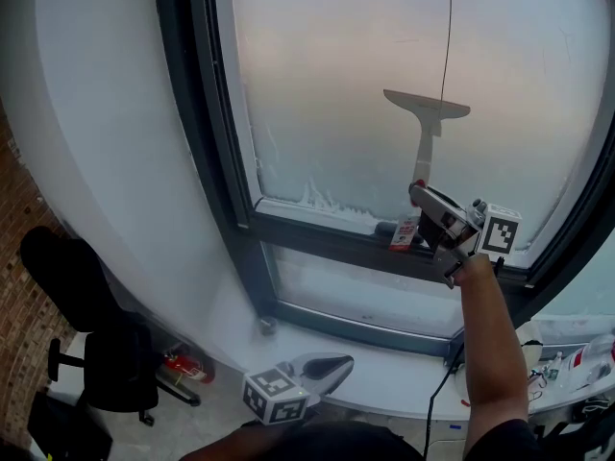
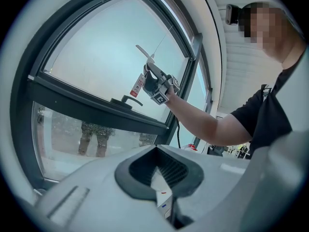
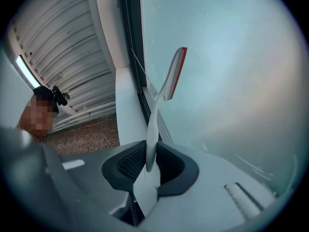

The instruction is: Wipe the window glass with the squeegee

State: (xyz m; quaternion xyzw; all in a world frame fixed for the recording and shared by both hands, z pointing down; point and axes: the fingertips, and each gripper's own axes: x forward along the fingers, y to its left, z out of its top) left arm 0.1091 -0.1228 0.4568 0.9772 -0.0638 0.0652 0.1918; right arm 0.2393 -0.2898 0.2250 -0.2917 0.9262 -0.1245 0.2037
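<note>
Outstretched right arm (image 1: 485, 325), right tool (image 1: 420, 190) clamping squeegee (image 1: 426, 123) handle against window glass (image 1: 327, 84), left tool (image 1: 332, 365) low, jaws narrow and empty, hanging tag (image 1: 405, 231) print unreadable.

Soft, hazy daylight pours through the window glass (image 1: 336, 84), faintly pink near its middle. Left of the glass and below it, everything sinks into shadow. My gripper views bulge and darken at their rims.

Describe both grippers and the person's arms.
The left gripper and right gripper are pale grey shells with dark ribbed pads. Each carries a white cube with black square markers. A black cable hangs by the right arm, whose sleeve is black and short.
</note>
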